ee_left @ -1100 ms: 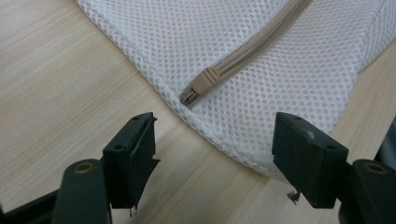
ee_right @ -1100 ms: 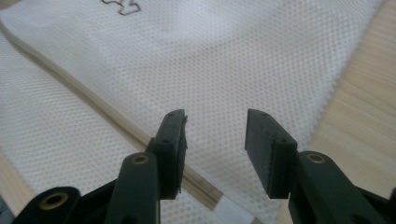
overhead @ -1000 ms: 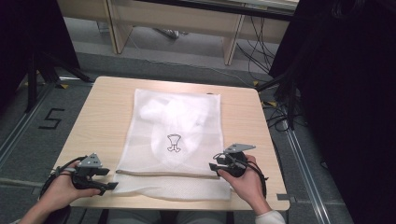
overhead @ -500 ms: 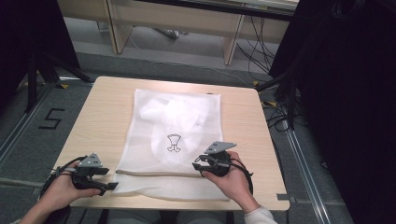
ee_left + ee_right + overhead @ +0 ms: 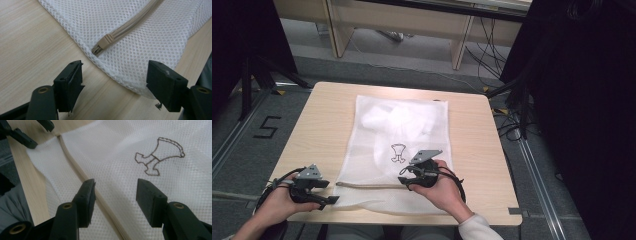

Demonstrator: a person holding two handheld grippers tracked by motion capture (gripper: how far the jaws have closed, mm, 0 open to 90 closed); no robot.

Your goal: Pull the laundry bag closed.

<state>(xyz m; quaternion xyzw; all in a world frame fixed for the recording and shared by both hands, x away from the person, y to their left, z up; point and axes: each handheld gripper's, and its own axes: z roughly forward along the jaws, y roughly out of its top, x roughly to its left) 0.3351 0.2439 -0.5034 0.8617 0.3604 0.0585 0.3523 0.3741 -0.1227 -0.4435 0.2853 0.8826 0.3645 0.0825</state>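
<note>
A white mesh laundry bag point(image 5: 412, 135) lies flat on the wooden table point(image 5: 472, 150), with a small dark logo point(image 5: 157, 155) on it. A beige zipper point(image 5: 367, 185) runs along the bag's near edge, and its end piece point(image 5: 103, 42) sits at the near left corner. My left gripper point(image 5: 331, 192) rests by that corner. Its jaws have just been opening, and in the left gripper view point(image 5: 115, 82) they stand apart around the corner without pressing on it. My right gripper point(image 5: 403, 178) hovers over the zipper point(image 5: 75, 167) mid-bag. Its jaws point(image 5: 115, 192) have just opened wide, with nothing gripped.
Pale folded cloth point(image 5: 392, 117) shows through the mesh at the bag's far half. Bare tabletop lies left and right of the bag. Table legs and cables stand on the floor beyond the far edge. The left gripper point(image 5: 32, 132) appears far off in the right gripper view.
My right hand has moved left along the bag's near edge, from the right side to the middle. Its jaws stand wider. The left hand has stayed put.
</note>
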